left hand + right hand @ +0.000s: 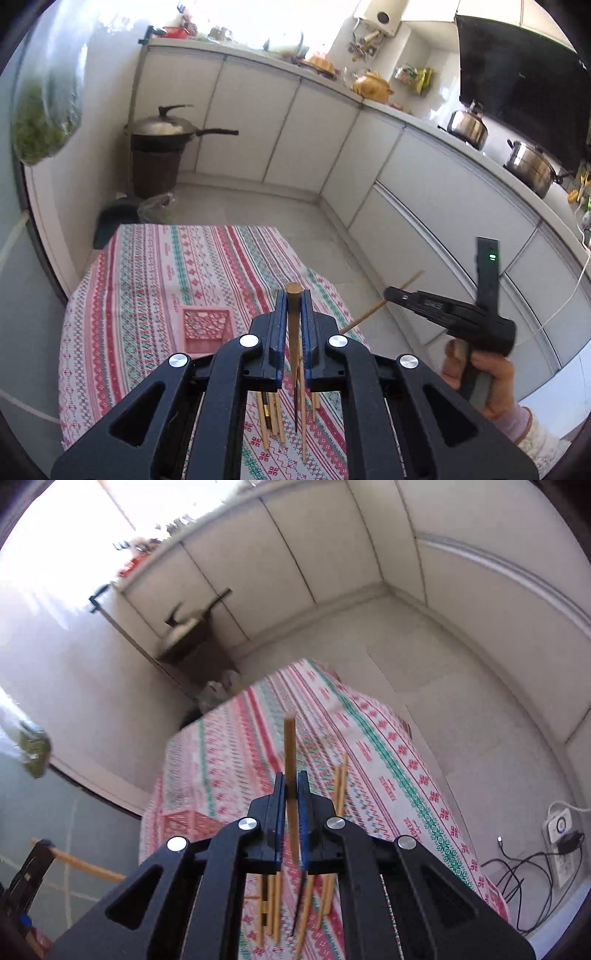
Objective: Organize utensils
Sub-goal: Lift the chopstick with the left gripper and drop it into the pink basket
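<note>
Here, two grippers, left gripper (294, 301), right gripper (291, 784), each clamping one chopstick (294, 314), one pink basket (207, 330).

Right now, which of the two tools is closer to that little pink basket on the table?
Left. The left tool hangs just right of the pink basket, over the tablecloth; the right tool is farther right, seemingly out beyond its edge.

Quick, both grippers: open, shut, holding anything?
Left gripper: shut on one wooden chopstick.
Right gripper: shut on another chopstick.
</note>
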Action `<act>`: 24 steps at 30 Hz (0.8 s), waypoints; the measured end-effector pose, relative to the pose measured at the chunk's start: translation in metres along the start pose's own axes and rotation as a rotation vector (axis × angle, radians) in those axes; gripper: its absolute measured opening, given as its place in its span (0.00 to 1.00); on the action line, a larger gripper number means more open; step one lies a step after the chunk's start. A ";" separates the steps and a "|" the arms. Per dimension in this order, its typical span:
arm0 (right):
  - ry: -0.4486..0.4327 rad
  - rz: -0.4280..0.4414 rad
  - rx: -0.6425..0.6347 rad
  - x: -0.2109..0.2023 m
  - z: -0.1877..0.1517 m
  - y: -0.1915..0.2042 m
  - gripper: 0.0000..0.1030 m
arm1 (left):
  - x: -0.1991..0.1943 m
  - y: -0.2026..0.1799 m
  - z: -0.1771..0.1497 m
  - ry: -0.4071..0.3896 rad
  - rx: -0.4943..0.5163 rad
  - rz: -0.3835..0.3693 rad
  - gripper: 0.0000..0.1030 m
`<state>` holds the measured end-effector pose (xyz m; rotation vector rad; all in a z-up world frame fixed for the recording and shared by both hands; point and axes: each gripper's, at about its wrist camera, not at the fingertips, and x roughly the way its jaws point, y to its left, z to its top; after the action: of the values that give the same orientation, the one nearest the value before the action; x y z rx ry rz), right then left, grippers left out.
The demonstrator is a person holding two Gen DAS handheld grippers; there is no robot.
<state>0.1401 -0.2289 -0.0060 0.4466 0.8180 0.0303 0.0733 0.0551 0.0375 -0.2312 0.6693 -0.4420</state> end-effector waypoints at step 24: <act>-0.021 0.204 -0.105 -0.002 0.021 0.101 0.06 | 0.021 0.075 0.041 -0.028 -0.133 0.188 0.07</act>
<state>0.1683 -0.1452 0.0478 0.4290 0.7441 0.2558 0.1386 0.1140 0.0317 -0.2964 0.6871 -0.2140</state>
